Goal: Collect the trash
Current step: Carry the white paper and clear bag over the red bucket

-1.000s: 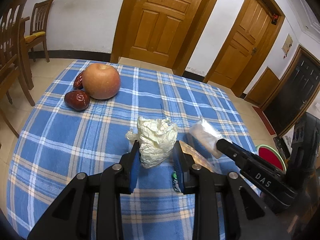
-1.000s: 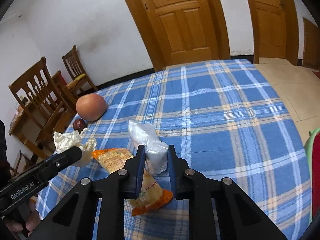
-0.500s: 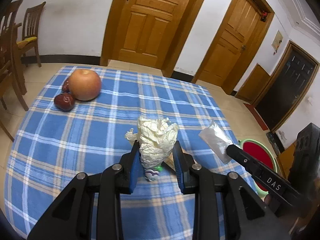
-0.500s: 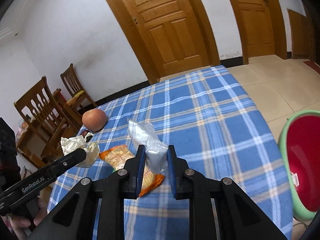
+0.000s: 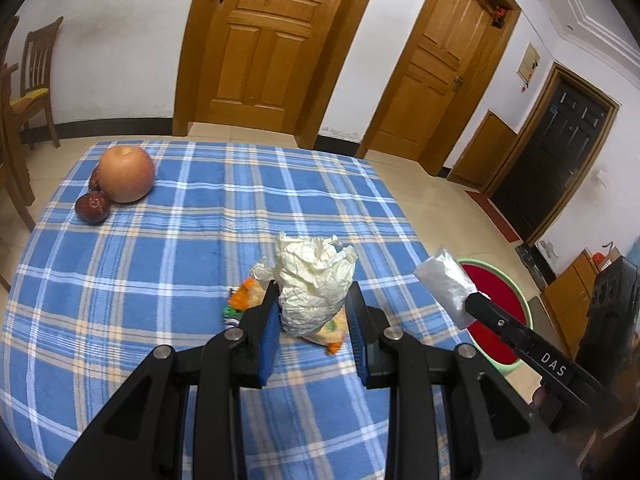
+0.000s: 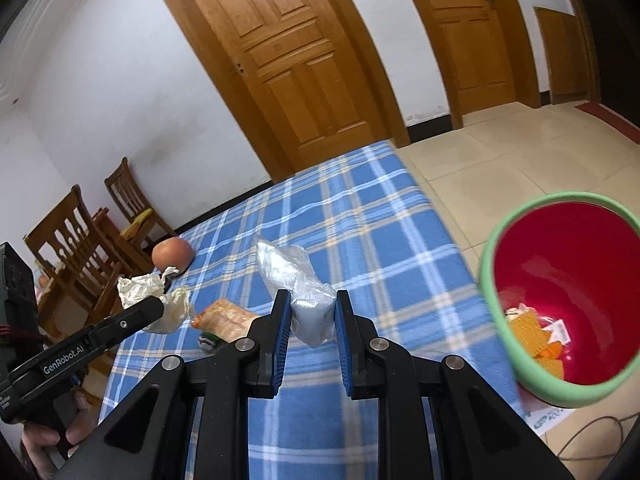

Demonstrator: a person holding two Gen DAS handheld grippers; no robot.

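Both grippers have lifted their trash off the checked tablecloth and swung toward the red bin, which now fills the right of the right wrist view, where a second ago only its edge showed. The left gripper, at lower centre, pinches crumpled paper. The right gripper is clamped on a silver packet. An orange wrapper remains on the cloth, so that one is not yet collected.

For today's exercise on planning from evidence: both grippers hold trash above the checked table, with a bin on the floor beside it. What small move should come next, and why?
Probably carry the right gripper sideways until it hangs over the red bin, then let go. Its jaws are shut on the silver packet, the bin stands open beside the table, and the packet is not yet above the rim.
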